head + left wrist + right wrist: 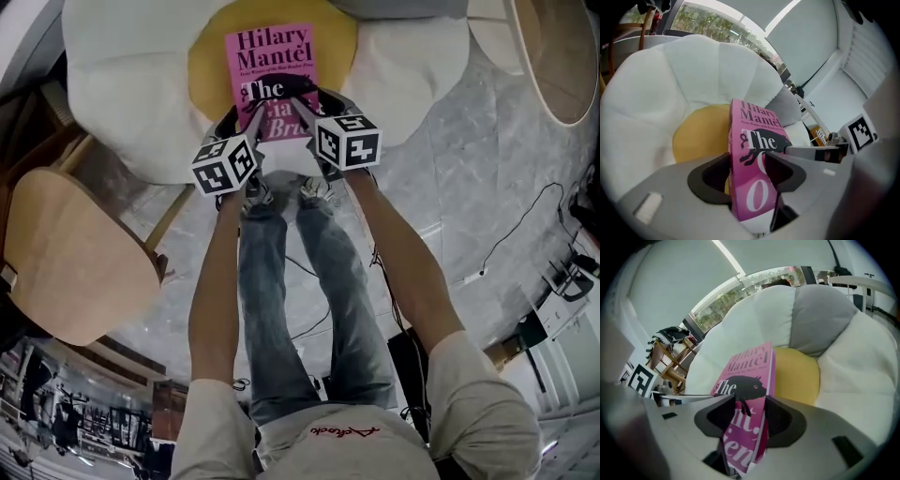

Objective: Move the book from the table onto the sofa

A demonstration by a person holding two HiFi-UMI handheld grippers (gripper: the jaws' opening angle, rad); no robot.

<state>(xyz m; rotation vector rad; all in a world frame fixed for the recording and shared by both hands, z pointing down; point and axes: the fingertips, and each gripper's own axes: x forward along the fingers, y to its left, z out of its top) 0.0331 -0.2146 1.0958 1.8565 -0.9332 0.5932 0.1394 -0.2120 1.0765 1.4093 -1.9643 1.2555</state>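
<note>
Head view: the book [272, 66], clamped by left gripper [749, 171] and right gripper [744, 414], could be twisted beyond the jaws if 1 is released early.

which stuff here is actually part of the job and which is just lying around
In the job: pink book, flower-shaped sofa, left gripper and right gripper, both clamped on the book.
Just around: wooden chair, round wooden top.

A wooden chair [80, 253] stands at left — black cables [511, 234] trail across the marbled floor [450, 169].
</note>
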